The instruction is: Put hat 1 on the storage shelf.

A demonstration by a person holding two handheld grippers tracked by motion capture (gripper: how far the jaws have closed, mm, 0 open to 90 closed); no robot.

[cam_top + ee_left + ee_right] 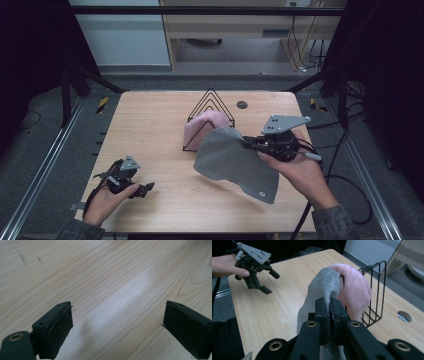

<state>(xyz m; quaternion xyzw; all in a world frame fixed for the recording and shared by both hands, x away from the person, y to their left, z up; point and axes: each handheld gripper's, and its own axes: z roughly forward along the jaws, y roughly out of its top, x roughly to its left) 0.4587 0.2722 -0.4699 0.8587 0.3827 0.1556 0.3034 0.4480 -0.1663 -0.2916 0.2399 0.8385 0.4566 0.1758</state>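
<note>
My right gripper (248, 142) is clamped on the edge of the grey cloth (235, 162), which hangs toward seven o'clock, with the wire rack (210, 116) holding the pink cloth (200, 129) at ten o'clock; my left gripper (142, 189) waits released, farther off.

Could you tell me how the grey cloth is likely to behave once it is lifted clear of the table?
Held by the right gripper, the grey cloth sags, so probably floppy. It looks light and may swing.

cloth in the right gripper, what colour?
Grey; the cloth hangs from the right gripper, clearest in the high view.
</note>
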